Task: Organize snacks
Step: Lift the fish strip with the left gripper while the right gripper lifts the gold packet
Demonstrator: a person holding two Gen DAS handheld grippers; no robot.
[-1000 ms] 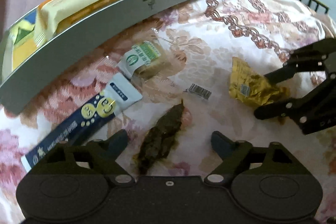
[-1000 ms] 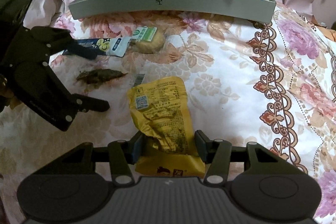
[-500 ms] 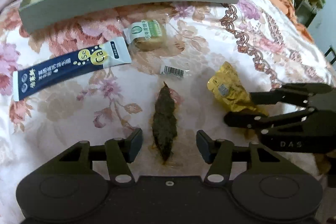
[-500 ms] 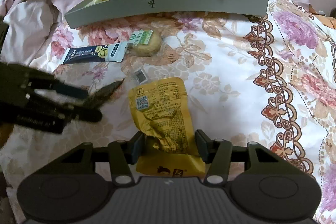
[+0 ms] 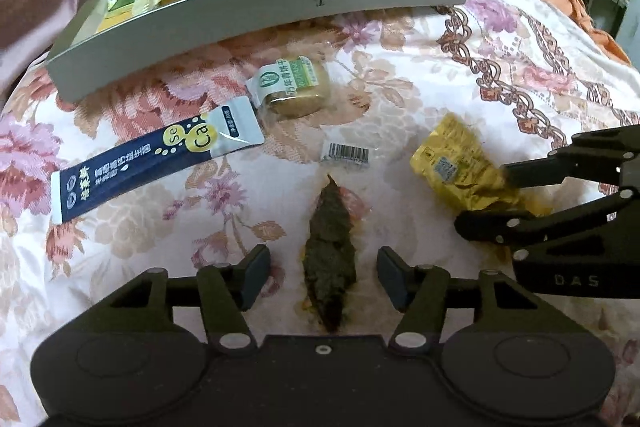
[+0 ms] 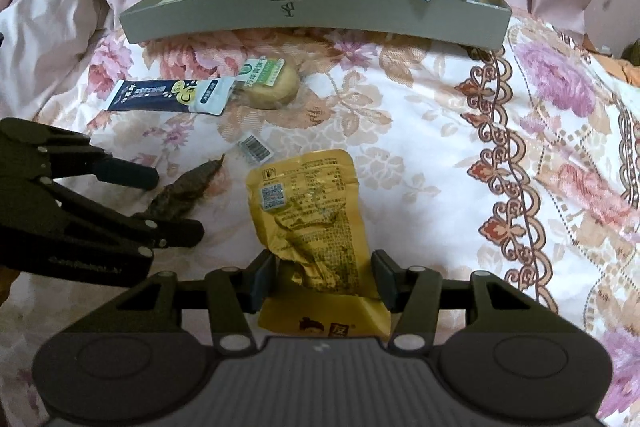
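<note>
A dark snack in a clear wrapper lies on the flowered bedspread between the fingers of my left gripper. Both pads stand a little off it, so the jaws are open. From the right wrist view the left gripper straddles the same dark snack. My right gripper is shut on a crumpled yellow packet, which rests on the cloth. The left wrist view shows the right gripper and that yellow packet at the right. A grey tray with several snacks stands at the back.
A blue stick sachet and a green-labelled round cake lie just in front of the tray. A small barcode label lies beyond the dark snack. Pink cloth rises behind the tray. Furniture stands at the far right.
My left gripper rolled level, lined up over the dark snack, and its jaws narrowed around it. The right gripper kept still on the yellow packet.
</note>
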